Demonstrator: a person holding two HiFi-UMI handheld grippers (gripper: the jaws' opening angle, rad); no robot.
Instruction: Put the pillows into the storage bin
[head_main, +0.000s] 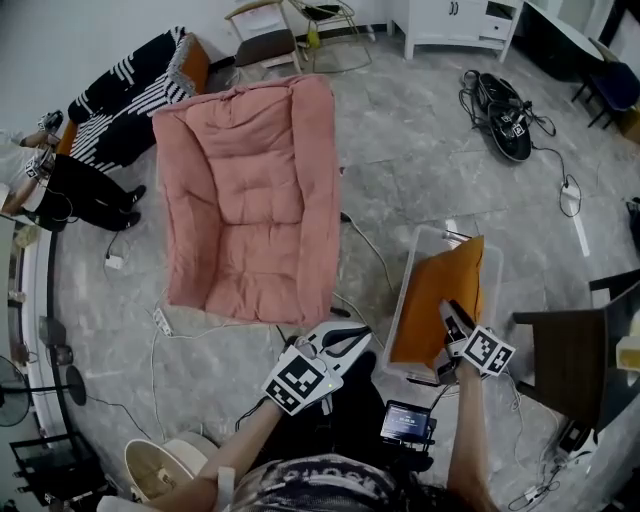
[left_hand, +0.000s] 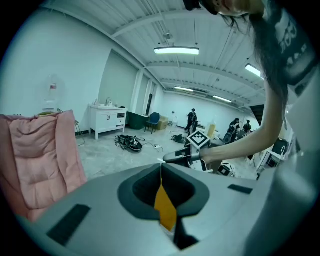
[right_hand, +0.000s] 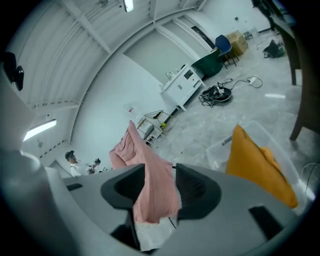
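Orange pillow (head_main: 440, 300) lies in the clear storage bin (head_main: 432, 236) on the grey floor, filling most of it. The right gripper (head_main: 448, 310) is over the pillow's near end, jaws apart with nothing between them. The left gripper (head_main: 350, 340) hangs near the bin's near left corner, jaws closed together and empty. A large pink cushion (head_main: 250, 200) lies well left of the bin.

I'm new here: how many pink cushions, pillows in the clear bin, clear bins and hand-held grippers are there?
Pink cushion: 1
Orange pillow in the bin: 1
Clear bin: 1
Hand-held grippers: 2, the left hand-held gripper and the right hand-held gripper
Total: 5
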